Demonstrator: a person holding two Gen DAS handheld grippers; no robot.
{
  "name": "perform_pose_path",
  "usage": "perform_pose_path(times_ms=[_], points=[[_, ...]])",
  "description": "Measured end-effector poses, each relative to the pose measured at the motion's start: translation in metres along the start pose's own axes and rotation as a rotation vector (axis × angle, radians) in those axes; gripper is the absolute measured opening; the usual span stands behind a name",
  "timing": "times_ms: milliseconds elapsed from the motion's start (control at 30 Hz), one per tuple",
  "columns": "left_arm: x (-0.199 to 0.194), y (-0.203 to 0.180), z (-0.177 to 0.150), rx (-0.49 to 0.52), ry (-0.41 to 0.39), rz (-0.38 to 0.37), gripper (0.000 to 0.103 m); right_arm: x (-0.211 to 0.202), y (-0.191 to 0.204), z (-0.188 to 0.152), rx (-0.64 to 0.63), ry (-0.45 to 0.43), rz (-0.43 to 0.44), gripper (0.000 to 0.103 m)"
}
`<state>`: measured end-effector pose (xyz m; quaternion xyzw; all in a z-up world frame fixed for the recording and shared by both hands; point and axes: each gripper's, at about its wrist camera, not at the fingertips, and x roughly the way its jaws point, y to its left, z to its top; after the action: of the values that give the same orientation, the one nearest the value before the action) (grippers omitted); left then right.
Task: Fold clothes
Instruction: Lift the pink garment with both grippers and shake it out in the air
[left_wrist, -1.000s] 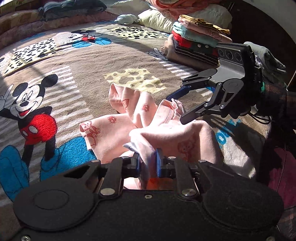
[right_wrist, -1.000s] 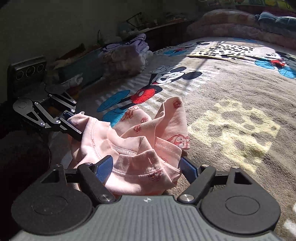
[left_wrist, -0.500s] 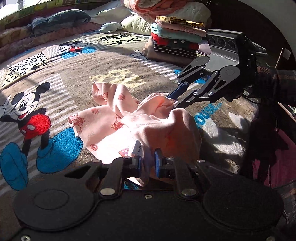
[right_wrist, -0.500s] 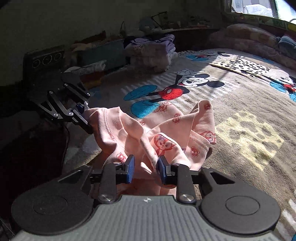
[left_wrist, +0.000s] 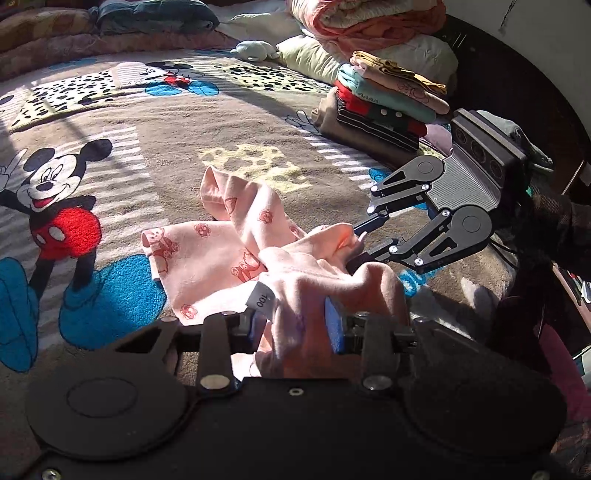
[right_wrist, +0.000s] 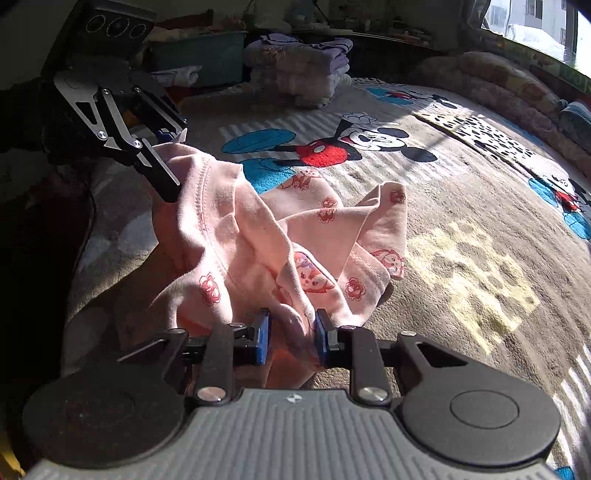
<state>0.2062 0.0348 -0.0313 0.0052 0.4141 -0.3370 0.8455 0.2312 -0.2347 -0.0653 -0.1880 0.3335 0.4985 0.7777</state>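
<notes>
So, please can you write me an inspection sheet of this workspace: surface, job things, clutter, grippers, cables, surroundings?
Surface: cartoon-mouse blanket, sunlit in patches.
Job's things: pink printed garment, crumpled, partly lifted; size tag showing.
Clutter: stack of folded clothes; small plush toy; purple folded pile.
Grippers: left gripper shut on the garment; right gripper shut on another part of it.
Cables: thin dark cable behind the right gripper.
Surroundings: pillows and bedding; window.
</notes>
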Motion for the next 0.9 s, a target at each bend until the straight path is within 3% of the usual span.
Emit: perform_pose_path(times_ms=[33,233,433,633,900], points=[[-0.001,-0.003,-0.002,0.017,0.000,0.015,0.006,-0.004,0.003,-0.001,0.009,-0.016,-0.009,0.014],[-0.021,-0.034,-0.010,0.174,-0.033,0.149,0.003,-0.049,0.020,0.014,-0.011,-0.104,-0.103,0.011],[-0.065,-0.065,0.009,0.279,-0.142,0.247,0.003,-0.107,0.040,0.048,-0.054,-0.194,-0.208,0.011],[-0.115,-0.092,0.037,0.359,-0.265,0.308,0.002,-0.161,0.062,0.080,-0.095,-0.275,-0.282,0.011],[-0.178,-0.121,0.068,0.462,-0.394,0.349,0.002,-0.220,0.080,0.119,-0.121,-0.367,-0.318,0.011]])
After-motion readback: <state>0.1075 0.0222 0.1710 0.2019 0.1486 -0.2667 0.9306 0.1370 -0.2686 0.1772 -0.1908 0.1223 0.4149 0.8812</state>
